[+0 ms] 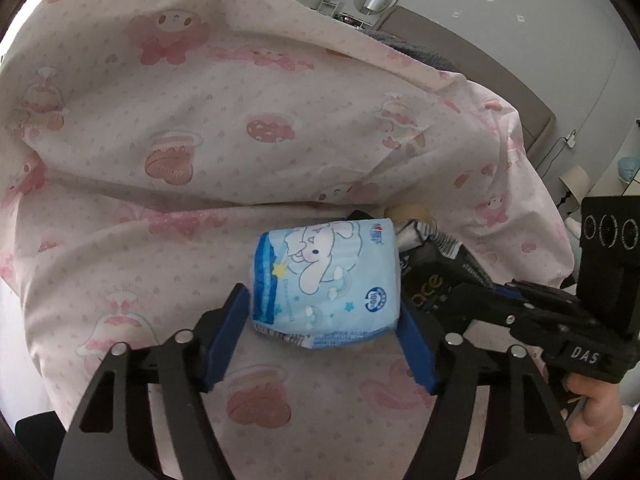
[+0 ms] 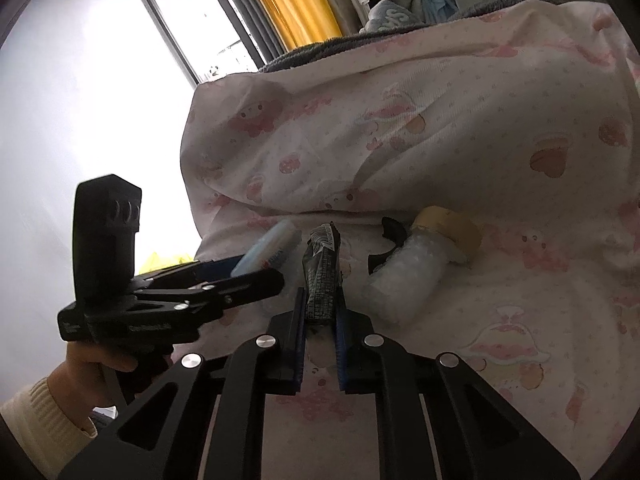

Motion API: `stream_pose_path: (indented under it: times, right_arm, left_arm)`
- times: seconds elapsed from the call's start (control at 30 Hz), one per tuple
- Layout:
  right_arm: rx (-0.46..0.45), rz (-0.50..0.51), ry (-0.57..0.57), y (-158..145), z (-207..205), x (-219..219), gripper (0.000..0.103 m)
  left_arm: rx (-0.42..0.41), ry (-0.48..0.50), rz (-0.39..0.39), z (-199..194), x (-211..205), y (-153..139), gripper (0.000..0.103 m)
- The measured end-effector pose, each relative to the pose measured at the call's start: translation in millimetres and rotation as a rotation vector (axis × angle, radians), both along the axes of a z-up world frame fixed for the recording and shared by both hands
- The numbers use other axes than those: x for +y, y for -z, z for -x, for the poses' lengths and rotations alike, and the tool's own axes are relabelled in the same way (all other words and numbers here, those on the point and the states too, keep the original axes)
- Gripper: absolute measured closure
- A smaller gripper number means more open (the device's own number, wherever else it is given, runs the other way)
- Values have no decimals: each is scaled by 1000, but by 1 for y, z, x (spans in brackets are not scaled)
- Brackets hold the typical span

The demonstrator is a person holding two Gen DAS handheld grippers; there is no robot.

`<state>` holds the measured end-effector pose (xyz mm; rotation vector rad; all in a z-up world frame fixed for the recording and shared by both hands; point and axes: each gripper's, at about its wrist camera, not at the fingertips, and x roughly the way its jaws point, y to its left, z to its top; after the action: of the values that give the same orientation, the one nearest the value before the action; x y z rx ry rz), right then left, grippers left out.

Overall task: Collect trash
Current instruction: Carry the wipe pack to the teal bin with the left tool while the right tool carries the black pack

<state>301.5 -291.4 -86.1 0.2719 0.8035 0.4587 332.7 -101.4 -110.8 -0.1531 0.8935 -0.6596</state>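
tissue pack (image 1: 326, 280) between left gripper (image 1: 322, 316) pads

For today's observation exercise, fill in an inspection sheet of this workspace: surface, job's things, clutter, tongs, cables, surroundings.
Surface: pink cartoon-print quilt, rumpled, over a bed.
Job's things: blue tissue pack; dark crumpled wrapper; clear plastic bottle with yellow tape roll at its top.
Clutter: small black curved piece beside the bottle.
Tongs: left tongs flank the tissue pack, contact unclear; right tongs shut on the wrapper.
Cables: wall cable near the bed's far corner.
Surroundings: window, yellow curtain, hanging clothes.
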Motion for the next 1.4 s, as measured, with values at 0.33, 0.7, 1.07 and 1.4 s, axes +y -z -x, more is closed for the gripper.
stream_pose_path:
  times: [0.33,0.7,1.07,1.4]
  right_arm:
    - [-34,-53,25,-16,4,3,91]
    - [-83,-19,42,-28,28,23,91]
    - [-107,-30,-22,-33,53,64,91]
    - [-90,26,-127,-30,66,124,91]
  left_arm:
    - [-50,-53,-28,16,11,-9,35]
    - [-121,-172,-31,49,48,-34,35]
    - [-119,-323,-103,77,94,-32,35]
    - [-21,-453,-179,93,152,-6,35]
